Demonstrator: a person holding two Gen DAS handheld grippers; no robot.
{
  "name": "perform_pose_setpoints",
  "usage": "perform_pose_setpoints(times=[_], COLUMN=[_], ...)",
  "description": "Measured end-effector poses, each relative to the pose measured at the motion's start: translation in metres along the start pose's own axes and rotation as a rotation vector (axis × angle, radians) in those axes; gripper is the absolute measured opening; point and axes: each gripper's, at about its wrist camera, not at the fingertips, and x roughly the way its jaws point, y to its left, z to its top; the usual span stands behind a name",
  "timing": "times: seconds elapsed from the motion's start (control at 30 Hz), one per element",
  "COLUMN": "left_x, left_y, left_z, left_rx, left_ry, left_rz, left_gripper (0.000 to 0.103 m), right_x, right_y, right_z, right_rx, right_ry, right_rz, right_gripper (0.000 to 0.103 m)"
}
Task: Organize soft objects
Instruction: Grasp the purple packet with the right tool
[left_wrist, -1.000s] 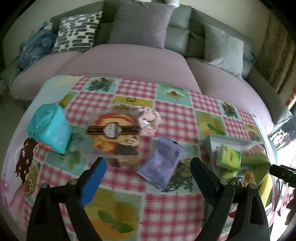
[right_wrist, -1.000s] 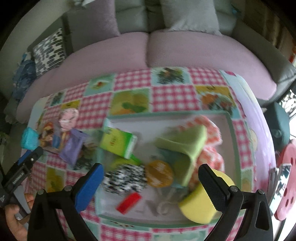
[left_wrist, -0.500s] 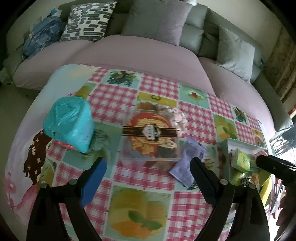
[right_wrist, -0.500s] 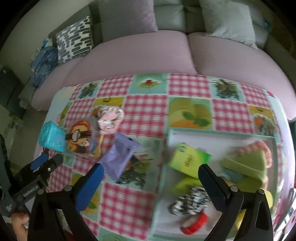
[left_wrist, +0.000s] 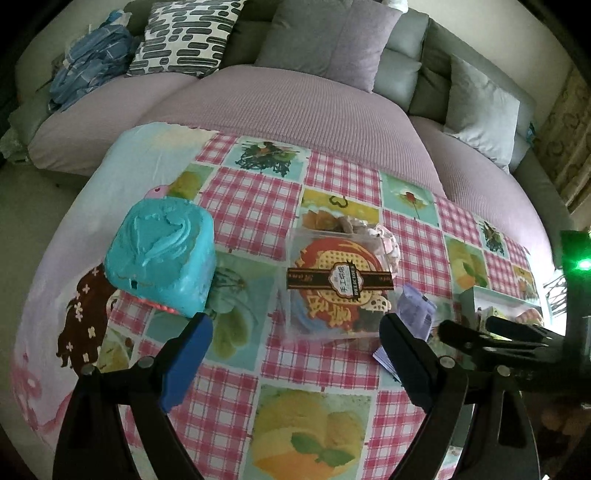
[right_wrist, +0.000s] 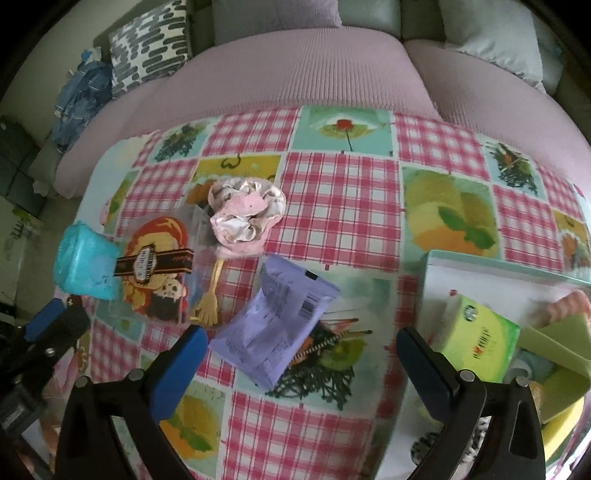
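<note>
While both cameras look across the checked surface (left_wrist: 240, 206) toward the sofa (left_wrist: 295, 103), each catches things the other misses. In the left wrist view, the left hand-held gripper (left_wrist: 291, 354) hangs with its fingers wide apart and nothing between them; just past them at 12 o'clock sits a clear plastic box (left_wrist: 338, 284) with a brown label band, and at 10 o'clock a teal cube-shaped soft toy (left_wrist: 162, 258) rests on the cloth. Only a corner of the purple pouch (left_wrist: 417, 310) peeps out behind the right finger, and the right hand-held gripper (left_wrist: 491, 336) shows as a dark bar at 3 o'clock.

The right wrist view lays the pouch (right_wrist: 275, 325) out fully: flat on the cloth, tilted, barcode up, just ahead of the right hand-held gripper (right_wrist: 299, 354), whose fingers stand spread and empty. This view alone shows clearly the pink ruffled scrunchie (right_wrist: 245, 218) at 11 o'clock, touching the box's (right_wrist: 159, 269) far corner, and a small yellow fork (right_wrist: 210, 299) inside the box. At 3 o'clock is the white tray (right_wrist: 480, 269), holding a green tissue pack (right_wrist: 480, 339) and a green folded item (right_wrist: 554, 339); other items further in the tray are too cut off to name. The teal toy (right_wrist: 85, 262) appears at 9 o'clock, just beside the box.
</note>
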Motion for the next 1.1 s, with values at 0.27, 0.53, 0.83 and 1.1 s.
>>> perform_pose_setpoints(times=[0.27,0.53,0.83,1.1], left_x=[0.013,0.024,0.029,0.030], left_y=[0.007,0.008,0.005,-0.005], left_z=[0.007,0.014,0.021,0.039], left_rx=[0.001,0.014,0.040,0.065], left_ry=[0.017,0.027,0.028,0.036], left_rz=[0.000,-0.001,0.004,-0.021], left_gripper=[0.092,0.092,0.092,0.092], right_x=[0.028,0.044,0.061,0.062], right_y=[-0.004,-0.007,-0.001,-0.007], right_z=[0.008,0.020,0.022,0.029], right_rx=[0.036,0.079,0.104,0.133], right_ry=[0.028,0.045,0.077,0.065], right_rz=[-0.016,-0.020,-0.018,0.006], right_gripper=[0.103,0.090,0.068,0.039])
